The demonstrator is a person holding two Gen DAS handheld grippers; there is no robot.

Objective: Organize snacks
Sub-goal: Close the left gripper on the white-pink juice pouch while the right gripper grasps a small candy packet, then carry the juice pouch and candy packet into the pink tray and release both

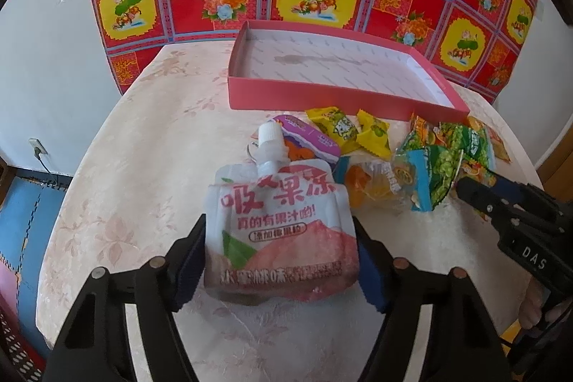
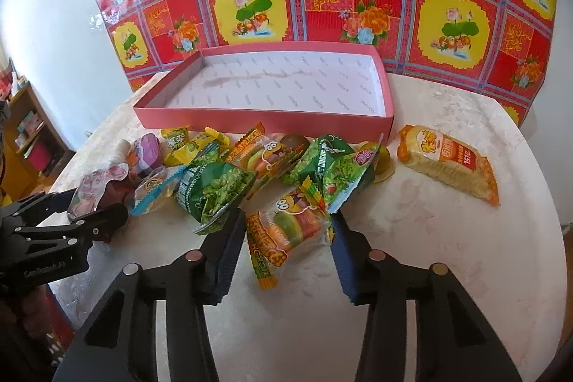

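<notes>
Left wrist view: the left claw (image 1: 281, 260) straddles a jelly pouch (image 1: 279, 228) lying flat on the bench (image 1: 143, 167), one pad at each side edge. The pads seem to touch the pouch's sides, though I cannot tell whether they press yet. The pouch looks soft and heavy with liquid for its size, its film glossy and likely slippery; it should sag if taken by a corner. Its firmest parts are probably the sealed side seams and the stiff white spout (image 1: 268, 142) at the far end, so a hold across the lower body, seam to seam, looks sound. Far behind it sits the empty pink box (image 1: 322, 95), and to the right a heap of small packets (image 1: 447, 149).

Right wrist view: the right claw (image 2: 288, 231) stands at middling width around a gummy packet (image 2: 290, 224) with an orange wrapper, at the near edge of the heap. The left pad touches or nearly touches the wrapper; the right pad stands just beside its clear edge. The packet looks light and crinkly, with a cushioned middle; squeezing across that middle should hold better than pinching the thin crimped ends. A green pea bag (image 2: 215, 192) overlaps it at the left and may drag along. A rice cracker pack (image 2: 451, 163) lies apart at the right, probably brittle.
</notes>
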